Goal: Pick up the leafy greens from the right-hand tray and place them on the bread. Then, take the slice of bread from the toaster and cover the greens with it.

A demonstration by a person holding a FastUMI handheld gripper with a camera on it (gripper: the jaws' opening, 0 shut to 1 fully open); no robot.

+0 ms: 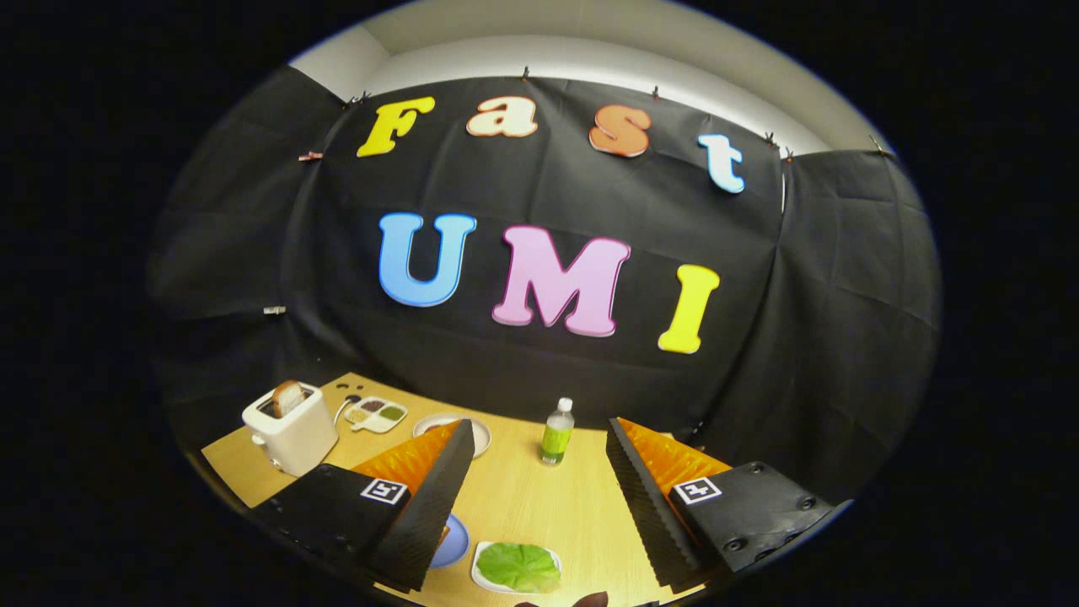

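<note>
My gripper (539, 434) is open, held well above the wooden table (523, 506), with nothing between its fingers. The leafy greens (518, 566) lie on a small white tray (482, 578) on the table below, in the gap between the two fingers. A blue plate (451, 541) sits just left of that tray, mostly hidden behind the left finger (430, 497); I cannot see what lies on it. At the table's far left stands a white toaster (291, 428) with a slice of bread (287, 397) sticking up from its slot.
A small bottle with a green label (556, 432) stands upright beyond the fingers, mid-table. A white plate (480, 432) peeks from behind the left fingertip. A divided white condiment dish (378, 414) sits beside the toaster. Black cloth walls close the booth behind the table.
</note>
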